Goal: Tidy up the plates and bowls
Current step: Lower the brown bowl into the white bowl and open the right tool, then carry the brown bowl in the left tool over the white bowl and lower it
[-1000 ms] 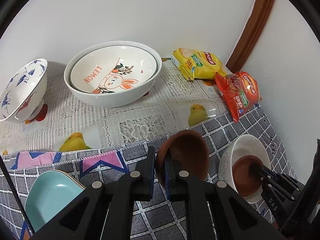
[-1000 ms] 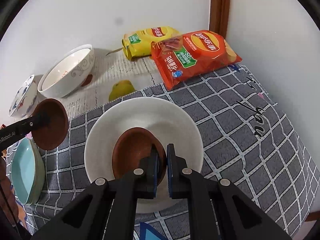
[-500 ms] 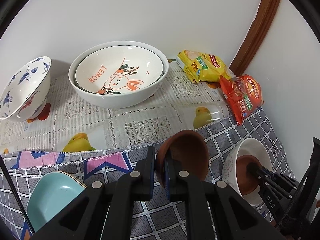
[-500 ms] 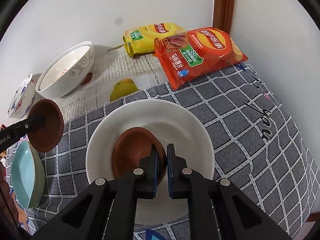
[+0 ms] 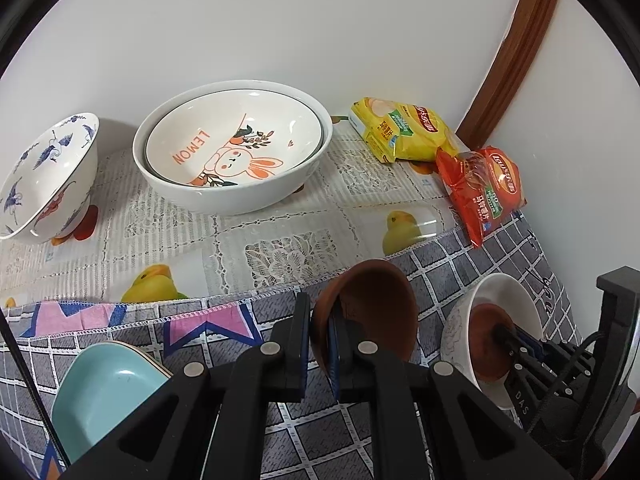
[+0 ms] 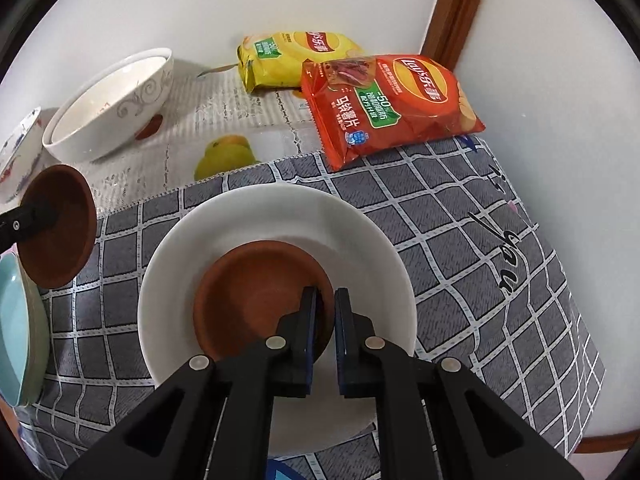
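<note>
My left gripper (image 5: 320,320) is shut on the rim of a small brown bowl (image 5: 372,312), held tilted above the grey checked cloth; it also shows in the right wrist view (image 6: 56,226). My right gripper (image 6: 326,300) is shut on the rim of a second brown dish (image 6: 256,300) that sits inside a white bowl (image 6: 276,216), also seen in the left wrist view (image 5: 504,292). A large white bowl with a rabbit "LEMON" plate in it (image 5: 232,148) stands at the back. A blue-patterned bowl (image 5: 44,180) stands at the far left.
Light-blue stacked dishes (image 5: 100,392) lie at the front left. A yellow chip bag (image 6: 296,56) and a red chip bag (image 6: 388,104) lie at the back right by the wall corner and wooden trim (image 6: 456,12). The table's right edge (image 6: 592,360) drops off.
The left gripper with its brown bowl has drawn back slightly leftward, away from the white bowl. The right gripper stays on the brown dish in the white bowl.
</note>
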Motion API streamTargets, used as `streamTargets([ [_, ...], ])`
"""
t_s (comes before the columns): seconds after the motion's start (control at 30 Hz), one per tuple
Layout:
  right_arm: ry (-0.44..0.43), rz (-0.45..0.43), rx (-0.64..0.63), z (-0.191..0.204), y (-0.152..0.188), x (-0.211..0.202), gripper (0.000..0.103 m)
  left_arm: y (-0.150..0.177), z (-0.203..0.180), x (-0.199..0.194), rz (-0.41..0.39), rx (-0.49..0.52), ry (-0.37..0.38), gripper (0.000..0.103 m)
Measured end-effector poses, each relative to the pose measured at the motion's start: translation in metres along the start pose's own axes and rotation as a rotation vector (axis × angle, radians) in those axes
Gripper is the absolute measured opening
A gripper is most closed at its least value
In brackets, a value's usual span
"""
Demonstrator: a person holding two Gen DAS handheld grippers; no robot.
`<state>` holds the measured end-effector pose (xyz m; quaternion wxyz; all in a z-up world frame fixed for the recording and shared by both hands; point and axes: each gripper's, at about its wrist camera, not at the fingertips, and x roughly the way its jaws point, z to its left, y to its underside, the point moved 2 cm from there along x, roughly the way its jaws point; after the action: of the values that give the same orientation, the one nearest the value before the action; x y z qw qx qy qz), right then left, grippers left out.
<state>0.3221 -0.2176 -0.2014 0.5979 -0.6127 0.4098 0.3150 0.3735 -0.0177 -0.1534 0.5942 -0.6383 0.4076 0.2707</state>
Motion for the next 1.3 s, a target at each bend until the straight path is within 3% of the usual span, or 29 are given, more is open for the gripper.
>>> streamTargets([
  [0.63,0.001,0.019,-0.007,0.0,0.0,0.008,0.015,0.0,0.001,0.0,0.006,0.002,0.009,0.008],
  [0.9,-0.023,-0.041,-0.034,-0.003,-0.001,-0.009,0.029,0.003,-0.009,-0.004,-0.008,0.028,-0.01,0.008],
  [1.0,-0.023,-0.087,-0.053,-0.005,0.003,-0.022,0.029,0.008,-0.013,-0.01,-0.006,0.033,-0.003,0.008],
  [1.3,-0.161,-0.212,-0.05,-0.033,0.015,-0.074,0.029,0.015,-0.033,-0.026,0.003,0.038,0.005,0.008],
])
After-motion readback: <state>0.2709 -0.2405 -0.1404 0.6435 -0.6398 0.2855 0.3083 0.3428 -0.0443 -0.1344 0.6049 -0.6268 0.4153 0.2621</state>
